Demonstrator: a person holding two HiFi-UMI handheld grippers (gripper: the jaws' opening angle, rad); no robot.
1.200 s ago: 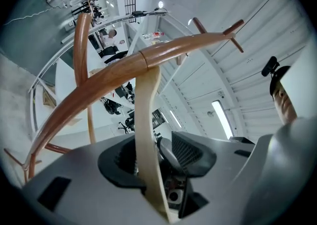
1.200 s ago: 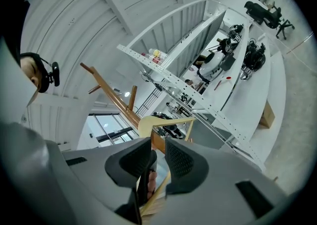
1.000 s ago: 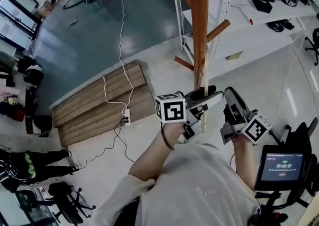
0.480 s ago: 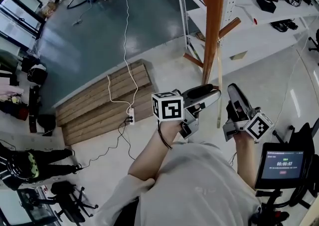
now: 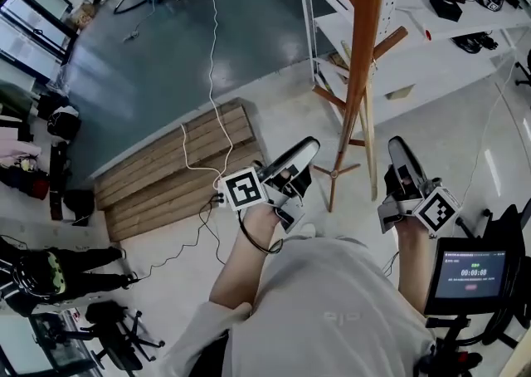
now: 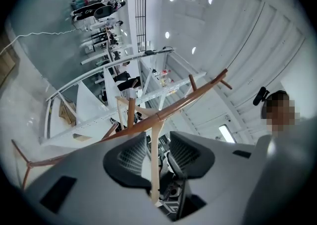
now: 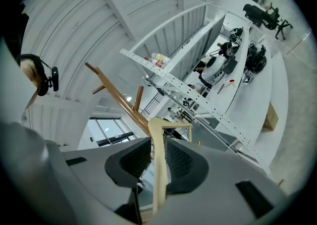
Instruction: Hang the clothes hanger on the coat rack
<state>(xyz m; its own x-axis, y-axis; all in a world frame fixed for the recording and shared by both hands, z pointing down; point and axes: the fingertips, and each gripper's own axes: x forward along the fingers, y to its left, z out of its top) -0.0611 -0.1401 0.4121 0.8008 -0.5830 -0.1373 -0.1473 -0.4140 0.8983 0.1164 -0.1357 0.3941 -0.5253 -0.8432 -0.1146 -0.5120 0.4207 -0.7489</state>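
The right hand-held gripper (image 7: 157, 147) is clamped on the pale wooden clothes hanger (image 7: 158, 172), with its 2 ribbed pads pressed against the hanger's straight bar. The hanger stands upright just beside the coat rack (image 5: 367, 35), its upper end against the brown pole. Whether it sits on a peg I cannot tell. The left hand-held gripper (image 6: 154, 142) grips nothing. Its jaws stand apart and are closing, clear of the hanger on the rack's left side.

Room is tight behind and to the right. A white shelving unit (image 5: 305, 18) stands just behind the rack, and a screen (image 5: 469, 271) sits near the right forearm. In the head view the rack's crossed feet (image 5: 336, 172) show on the floor between the 2 grippers. Left of the rack, pale floor lies open as far as a slatted wooden platform (image 5: 174, 164), which a white cable (image 5: 211, 76) crosses.

The left gripper view lines the hanger bar up in the gap between its jaws. The head view shows that bar apart from them, over by the pole. Only the right gripper view shows the hanger's top bending into a squared corner.

Both forearms reach forward from the body. The left gripper angles toward the rack with its marker cube (image 5: 243, 188) facing up, and the right one points straight ahead.
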